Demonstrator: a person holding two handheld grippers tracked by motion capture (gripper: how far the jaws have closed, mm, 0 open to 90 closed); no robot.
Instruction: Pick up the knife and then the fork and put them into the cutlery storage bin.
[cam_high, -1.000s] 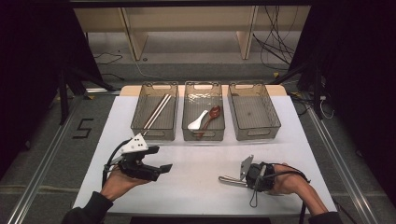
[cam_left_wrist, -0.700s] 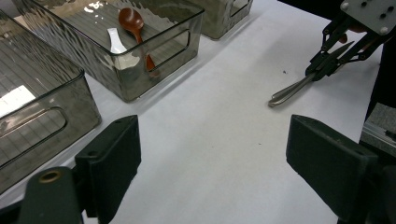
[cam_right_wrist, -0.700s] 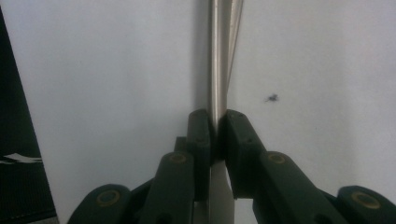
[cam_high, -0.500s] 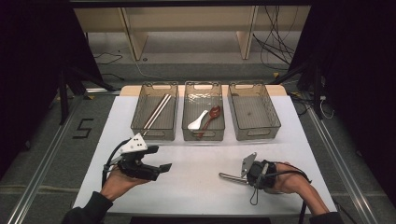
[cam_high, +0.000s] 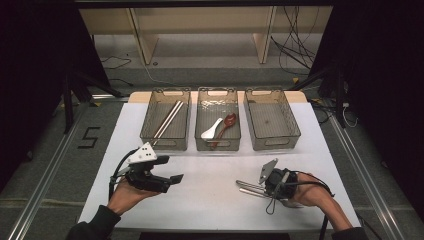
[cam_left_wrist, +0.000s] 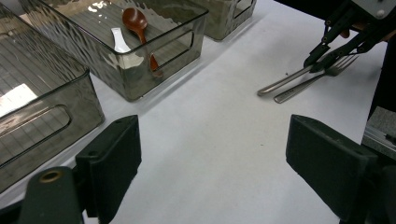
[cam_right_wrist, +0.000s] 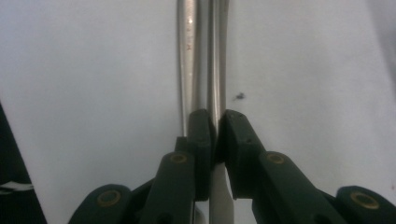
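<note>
Now the right gripper (cam_right_wrist: 215, 128) pinches one fork (cam_right_wrist: 215, 70), handle running straight ahead; left gripper (cam_left_wrist: 212, 172) gapes wide, empty.

This looks like a lab or test room set up for recording handwork, not a home or kitchen. A white table (cam_high: 210, 200) stands on a grey floor between metal rails (cam_high: 42, 185), with a number five taped on the floor (cam_high: 88, 137) beside it. Dark curtains (cam_high: 35, 75) close off both sides. Loose black cables (cam_high: 295, 47) trail across the floor behind the table, near a bare wooden frame (cam_high: 200, 30). Three matching clear plastic bins (cam_high: 220, 145) sit in a neat row, and cutlery is laid out as test pieces, which suits a staged bench more than a place where people eat
</note>
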